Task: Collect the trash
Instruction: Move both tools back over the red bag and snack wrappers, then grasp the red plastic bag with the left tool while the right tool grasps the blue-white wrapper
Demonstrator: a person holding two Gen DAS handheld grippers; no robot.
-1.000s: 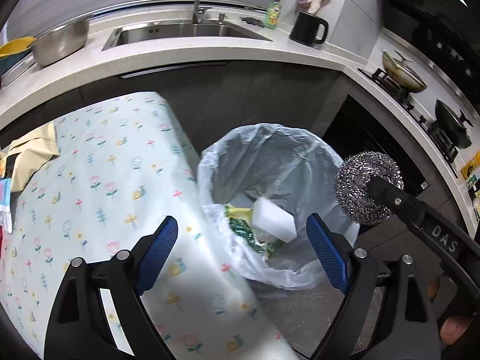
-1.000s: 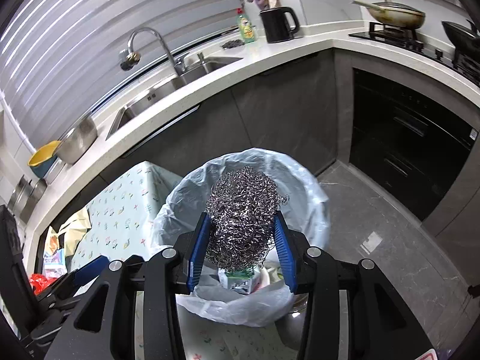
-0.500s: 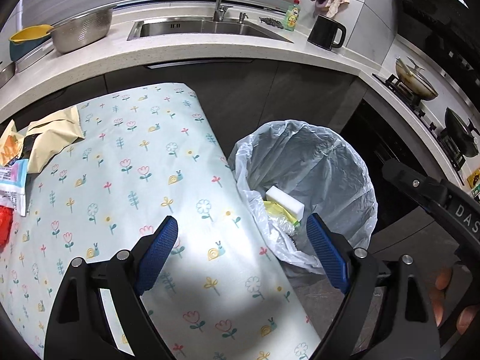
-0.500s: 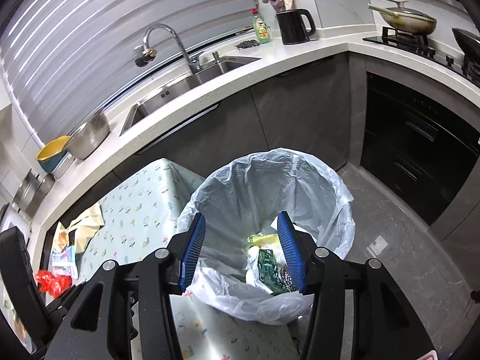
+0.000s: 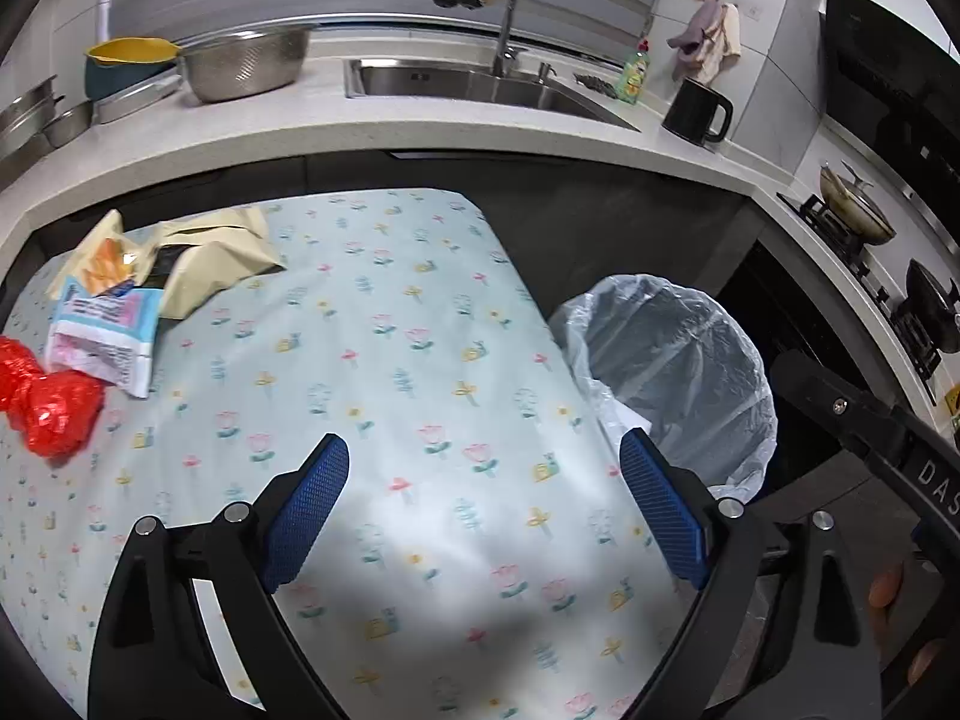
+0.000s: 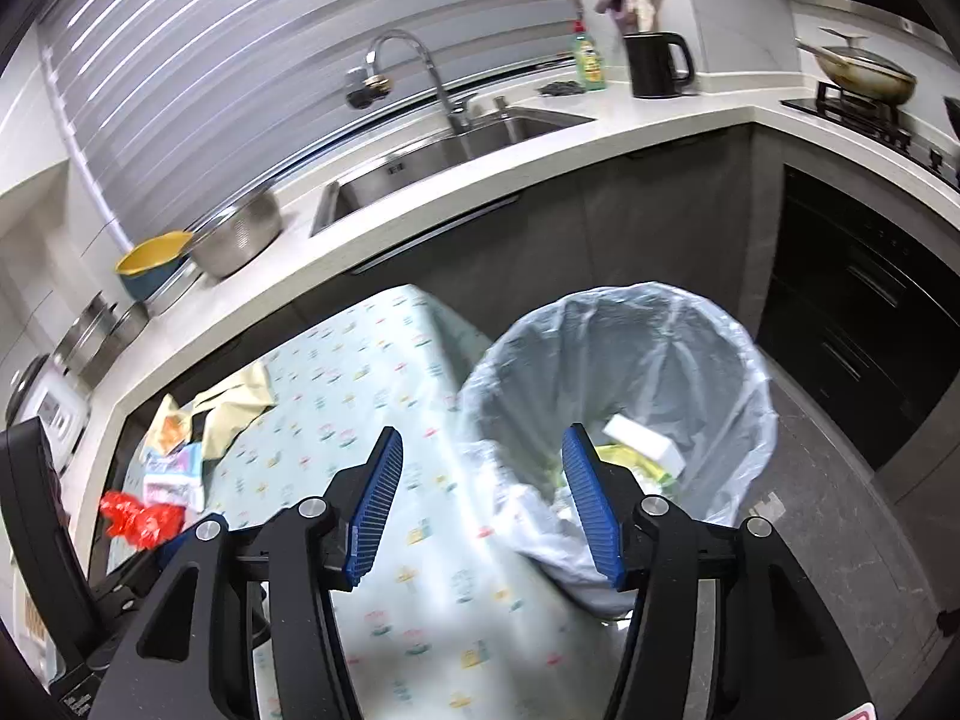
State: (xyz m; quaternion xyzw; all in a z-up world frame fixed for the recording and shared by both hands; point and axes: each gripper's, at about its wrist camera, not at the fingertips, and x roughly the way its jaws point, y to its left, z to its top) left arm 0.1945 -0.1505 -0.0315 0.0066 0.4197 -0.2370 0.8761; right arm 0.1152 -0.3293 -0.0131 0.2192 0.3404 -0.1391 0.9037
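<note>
Left wrist view first: the only writing I can actually make out is "DAS" in pale letters on the black body of the right gripper (image 5: 870, 438), poking in from the right edge. The wrappers have print on them but it's too small and blurry to read.

Trash on the floral tablecloth (image 5: 390, 372) sits bunched at the far left: a crumpled red plastic bag (image 5: 51, 405) nearest the edge, a pink-and-blue printed packet (image 5: 105, 330) just beside it and touching, then a cream paper bag (image 5: 210, 252) with its long side running from lower left toward the upper right, and an orange-printed wrapper (image 5: 99, 252) tucked against it. The packet's long axis goes roughly away from the camera.

The left gripper (image 5: 483, 510) hangs over bare cloth, well apart from that pile, blue pads spread wide with nothing between them.

Right wrist view: the right gripper (image 6: 483, 501) is spread apart too, empty, hovering over the table edge and the rim of the trash bin (image 6: 708, 324). The bin has a translucent white liner and stands on the floor right against the table's corner. Inside, a white block (image 6: 645, 441) lies on top of yellow-green wrappers (image 6: 636, 465).
</note>
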